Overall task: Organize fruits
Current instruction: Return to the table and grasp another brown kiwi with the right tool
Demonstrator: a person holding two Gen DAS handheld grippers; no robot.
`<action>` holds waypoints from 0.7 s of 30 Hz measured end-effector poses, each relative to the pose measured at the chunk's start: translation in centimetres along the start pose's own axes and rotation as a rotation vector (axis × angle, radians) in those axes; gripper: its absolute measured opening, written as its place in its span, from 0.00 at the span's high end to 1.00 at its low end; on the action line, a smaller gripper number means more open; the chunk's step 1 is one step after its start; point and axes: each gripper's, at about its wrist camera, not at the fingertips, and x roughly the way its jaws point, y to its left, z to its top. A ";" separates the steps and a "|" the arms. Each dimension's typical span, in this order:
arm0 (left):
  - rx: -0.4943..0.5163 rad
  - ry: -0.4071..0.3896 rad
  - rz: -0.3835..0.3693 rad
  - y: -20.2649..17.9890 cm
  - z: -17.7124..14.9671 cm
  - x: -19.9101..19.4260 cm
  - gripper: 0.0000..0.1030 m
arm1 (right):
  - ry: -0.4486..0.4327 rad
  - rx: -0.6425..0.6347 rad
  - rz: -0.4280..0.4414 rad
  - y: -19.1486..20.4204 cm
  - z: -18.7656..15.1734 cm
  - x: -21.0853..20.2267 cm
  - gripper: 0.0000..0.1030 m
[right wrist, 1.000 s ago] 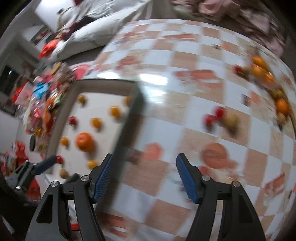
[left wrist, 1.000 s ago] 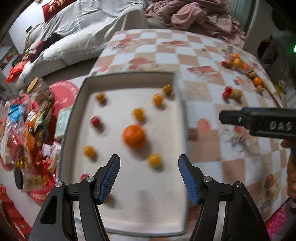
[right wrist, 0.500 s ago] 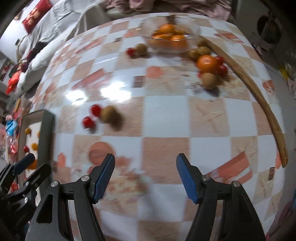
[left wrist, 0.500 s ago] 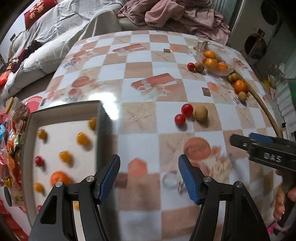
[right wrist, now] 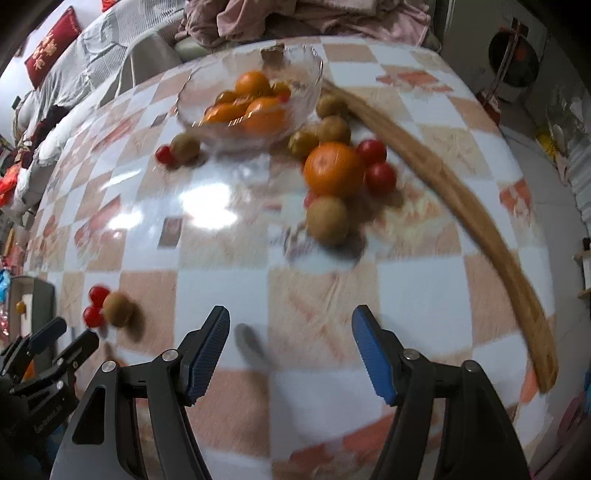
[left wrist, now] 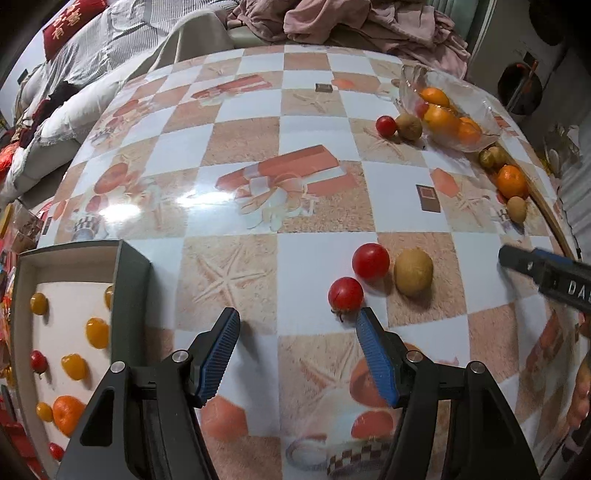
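Observation:
My left gripper [left wrist: 297,325] is open and empty above the checkered table. Just ahead and to its right lie two red cherry tomatoes [left wrist: 345,293] and a brown kiwi [left wrist: 413,272]. A grey tray [left wrist: 129,280] with small yellow, red and orange fruits sits at the left. My right gripper [right wrist: 291,325] is open and empty. Ahead of it lie a kiwi [right wrist: 327,220], a large orange [right wrist: 333,169] and red tomatoes [right wrist: 380,178]. A glass bowl [right wrist: 306,92] holds oranges behind them.
A long wooden stick [right wrist: 461,218] lies along the table's right edge. A sofa with cushions and a heap of pink clothes [left wrist: 354,22] stand behind the table. Bags and packets [left wrist: 7,166] crowd the floor at the left.
Both grippers have swung right, from over the tray towards the loose fruit. The left now faces the two tomatoes and kiwi. The right has closed in on the pile by the bowl.

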 end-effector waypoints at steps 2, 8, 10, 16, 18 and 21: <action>-0.005 -0.009 0.000 -0.1 0.2 0.1 0.35 | -0.012 -0.005 -0.006 0.0 0.6 0.2 0.30; 0.001 -0.025 0.012 -0.8 0.6 0.4 0.35 | -0.042 -0.044 -0.042 0.5 2.6 1.1 0.30; 0.003 -0.028 0.016 -0.9 0.7 0.4 0.35 | -0.046 -0.049 -0.046 0.6 2.8 1.1 0.30; -0.013 -0.027 0.006 -1.1 0.7 0.3 0.47 | -0.054 -0.058 -0.047 0.6 3.4 0.9 0.69; -0.002 -0.028 0.003 -1.3 0.6 0.2 0.55 | -0.046 -0.060 -0.021 0.5 3.4 0.8 0.73; 0.016 -0.023 -0.029 -1.6 0.7 0.0 0.71 | -0.053 -0.061 -0.002 0.5 2.9 0.2 0.73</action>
